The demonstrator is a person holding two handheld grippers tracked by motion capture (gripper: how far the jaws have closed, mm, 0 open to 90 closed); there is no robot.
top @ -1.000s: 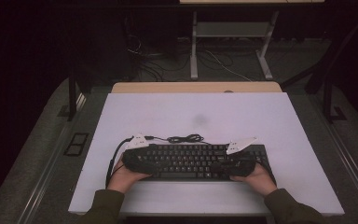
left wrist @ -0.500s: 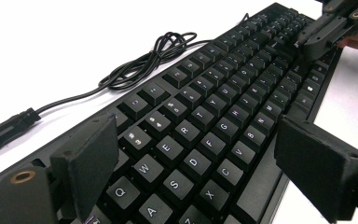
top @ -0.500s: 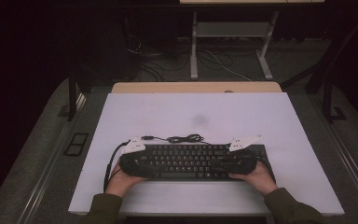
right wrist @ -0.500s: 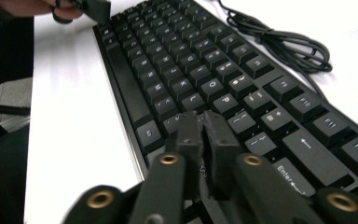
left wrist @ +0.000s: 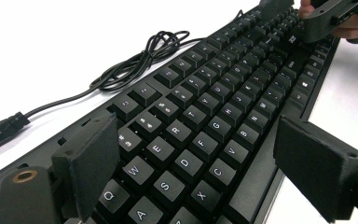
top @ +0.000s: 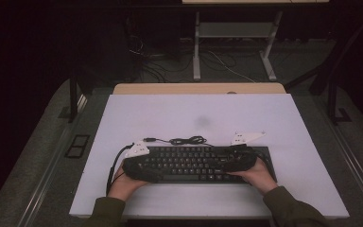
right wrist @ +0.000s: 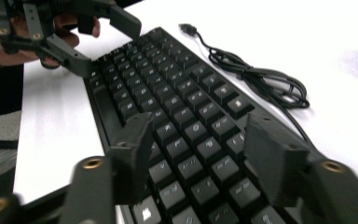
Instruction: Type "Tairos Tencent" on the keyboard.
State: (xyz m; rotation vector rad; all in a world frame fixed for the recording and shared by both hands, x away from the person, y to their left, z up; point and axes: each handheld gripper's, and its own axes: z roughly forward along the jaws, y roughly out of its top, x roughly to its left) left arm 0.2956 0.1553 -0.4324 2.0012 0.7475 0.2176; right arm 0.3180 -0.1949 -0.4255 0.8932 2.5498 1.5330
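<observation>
While I held both grippers over the black keyboard (top: pixel 196 163), it lay flat on the white table (top: pixel 179 118), near the edge closest to me and roughly centred. My left gripper (left wrist: pixel 196 154) sat at the keyboard's left end with its jaws spread wide, one pad by the far edge near the number row and the other beyond the near edge beside the space bar; I could not tell whether the pads touched the casing. My right gripper (right wrist: pixel 193 154) hovered over the right end, and its jaws had just been opening, standing apart above the keys with only the keycaps showing between them. The keyboard's cable (top: pixel 186 140) lay coiled on the table just behind it, its plug (right wrist: pixel 186 29) loose.
</observation>
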